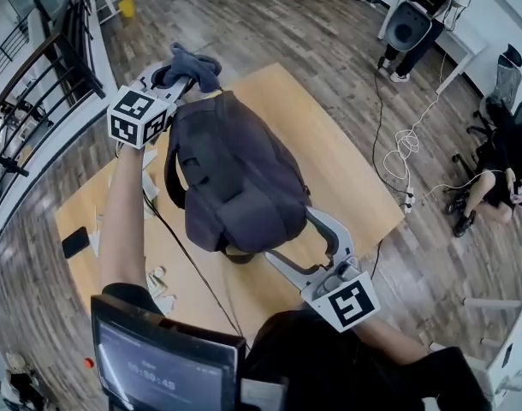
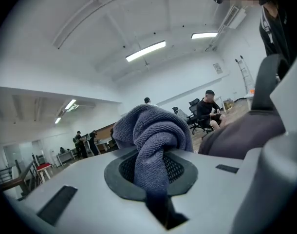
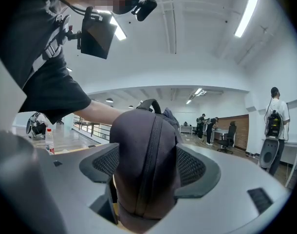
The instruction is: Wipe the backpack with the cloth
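Left tool (image 1: 177, 80) is clamped on the bunched grey cloth (image 1: 195, 65), held just at the 11 o'clock end of the dark backpack (image 1: 235, 178). The backpack lies on the wooden tabletop (image 1: 351, 169), long axis running 11 to 5 o'clock. Right tool (image 1: 288, 240) grips its 5 o'clock end, so a wipe would likely run from 11 toward 5 o'clock.
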